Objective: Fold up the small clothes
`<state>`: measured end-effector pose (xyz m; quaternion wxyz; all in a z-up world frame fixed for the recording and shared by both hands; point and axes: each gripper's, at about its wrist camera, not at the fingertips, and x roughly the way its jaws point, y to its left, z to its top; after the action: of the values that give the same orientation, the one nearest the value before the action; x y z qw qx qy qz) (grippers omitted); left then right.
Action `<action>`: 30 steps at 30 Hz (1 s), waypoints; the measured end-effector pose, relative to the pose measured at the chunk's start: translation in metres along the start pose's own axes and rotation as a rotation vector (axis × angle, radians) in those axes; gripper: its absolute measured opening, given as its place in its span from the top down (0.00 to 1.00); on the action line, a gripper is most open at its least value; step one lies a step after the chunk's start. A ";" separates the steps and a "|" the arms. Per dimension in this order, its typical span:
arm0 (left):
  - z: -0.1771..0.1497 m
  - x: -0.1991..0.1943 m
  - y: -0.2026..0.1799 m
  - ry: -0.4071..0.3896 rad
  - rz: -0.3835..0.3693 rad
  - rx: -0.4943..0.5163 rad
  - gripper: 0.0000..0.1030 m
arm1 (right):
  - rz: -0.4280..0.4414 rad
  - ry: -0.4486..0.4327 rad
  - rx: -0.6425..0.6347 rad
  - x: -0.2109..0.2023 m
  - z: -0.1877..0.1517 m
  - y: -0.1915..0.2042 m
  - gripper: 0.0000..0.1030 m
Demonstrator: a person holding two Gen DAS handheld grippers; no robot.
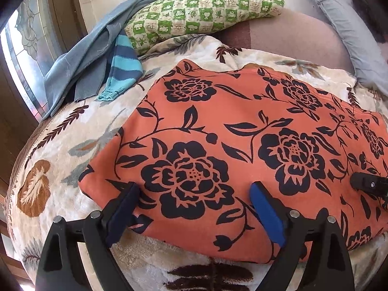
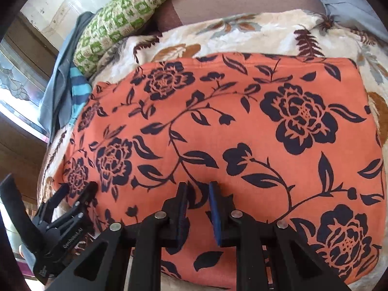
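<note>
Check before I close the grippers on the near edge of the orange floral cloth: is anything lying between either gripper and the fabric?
Nothing visible is. The orange floral cloth lies bare on the blanket; the left gripper and right gripper sit directly over its near edge. The blue clothes lie beyond its far corner.

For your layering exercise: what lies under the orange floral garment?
The orange floral garment lies on a cream leaf-patterned blanket, visible around its edges. What the blanket shows directly beneath it is covered.

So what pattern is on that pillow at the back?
Green and cream checks on the pillow, clearest in the left wrist view.
</note>
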<state>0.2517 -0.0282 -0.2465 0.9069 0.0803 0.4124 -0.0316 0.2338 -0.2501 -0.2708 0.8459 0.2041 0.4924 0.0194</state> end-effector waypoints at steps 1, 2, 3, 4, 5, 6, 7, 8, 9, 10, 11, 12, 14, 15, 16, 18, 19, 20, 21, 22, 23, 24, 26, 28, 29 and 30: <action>0.000 0.000 -0.001 0.000 0.004 0.000 0.08 | -0.014 -0.002 -0.019 0.000 0.000 0.003 0.79; 0.000 0.001 -0.001 0.000 0.008 0.000 0.07 | -0.025 -0.005 -0.035 0.000 0.000 0.005 0.79; 0.000 0.001 -0.001 0.000 0.011 0.001 0.07 | -0.029 -0.009 -0.038 0.000 0.000 0.005 0.79; 0.000 0.002 -0.001 -0.001 0.014 0.002 0.05 | -0.030 -0.013 -0.034 0.001 -0.001 0.004 0.79; 0.000 0.003 -0.001 0.001 0.018 0.002 0.04 | -0.030 -0.014 -0.033 0.001 -0.001 0.005 0.79; 0.000 0.004 -0.001 0.003 0.019 -0.001 0.03 | -0.033 -0.015 -0.038 0.001 -0.001 0.005 0.79; 0.000 0.004 0.000 0.006 0.020 -0.006 0.01 | -0.035 -0.016 -0.044 0.001 -0.001 0.005 0.79; 0.000 0.006 0.001 0.010 0.020 -0.013 0.00 | -0.037 -0.018 -0.048 0.001 -0.001 0.005 0.79; 0.000 0.007 0.002 0.015 0.016 -0.018 0.00 | -0.039 -0.020 -0.051 0.002 -0.001 0.005 0.79; 0.000 0.007 0.002 0.017 0.014 -0.019 0.00 | -0.042 -0.022 -0.055 0.002 -0.002 0.006 0.79; 0.000 0.007 0.002 0.017 0.015 -0.018 0.00 | -0.046 -0.024 -0.062 0.003 -0.002 0.007 0.79; 0.000 0.007 0.002 0.018 0.015 -0.018 0.00 | -0.051 -0.027 -0.070 0.003 -0.003 0.008 0.79; 0.000 0.008 0.002 0.021 0.011 -0.018 0.00 | -0.061 -0.033 -0.087 0.004 -0.003 0.010 0.79; 0.000 0.008 0.003 0.025 0.005 -0.018 0.00 | -0.066 -0.036 -0.095 0.005 -0.003 0.012 0.79; 0.001 0.008 0.004 0.029 -0.002 -0.016 0.00 | -0.071 -0.039 -0.102 0.007 -0.003 0.013 0.79; 0.001 0.007 0.006 0.036 -0.026 -0.012 0.00 | -0.077 -0.045 -0.112 0.007 -0.003 0.014 0.79; 0.002 0.005 0.009 0.043 -0.040 -0.022 0.00 | -0.077 -0.047 -0.113 0.007 -0.003 0.013 0.79; 0.002 0.002 0.013 0.042 -0.057 -0.046 0.00 | -0.077 -0.049 -0.113 0.007 -0.003 0.013 0.79; 0.002 -0.003 0.019 0.029 -0.069 -0.076 0.00 | -0.075 -0.052 -0.114 0.007 -0.003 0.013 0.79; 0.002 -0.007 0.025 0.010 -0.068 -0.105 0.00 | -0.072 -0.055 -0.113 0.006 -0.003 0.013 0.79; 0.002 -0.012 0.033 -0.009 -0.057 -0.133 0.00 | -0.066 -0.058 -0.106 0.005 -0.003 0.012 0.79; 0.003 -0.015 0.041 -0.026 -0.048 -0.161 0.00 | -0.059 -0.057 -0.095 0.004 -0.003 0.011 0.79; 0.004 -0.020 0.062 -0.050 -0.029 -0.228 0.00 | -0.043 -0.050 -0.073 0.002 -0.002 0.008 0.79; 0.002 -0.021 0.087 -0.056 -0.050 -0.323 0.00 | -0.033 -0.044 -0.059 0.002 -0.001 0.007 0.79; 0.001 -0.020 0.101 -0.051 -0.086 -0.378 0.00 | -0.033 -0.043 -0.056 0.002 -0.001 0.007 0.79; -0.001 -0.018 0.113 -0.044 -0.119 -0.430 0.00 | -0.036 -0.044 -0.056 0.003 -0.001 0.007 0.79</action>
<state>0.2534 0.0837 -0.2203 0.9084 -0.1402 0.3938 0.0017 0.2356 -0.2426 -0.2709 0.8621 0.1717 0.4765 0.0135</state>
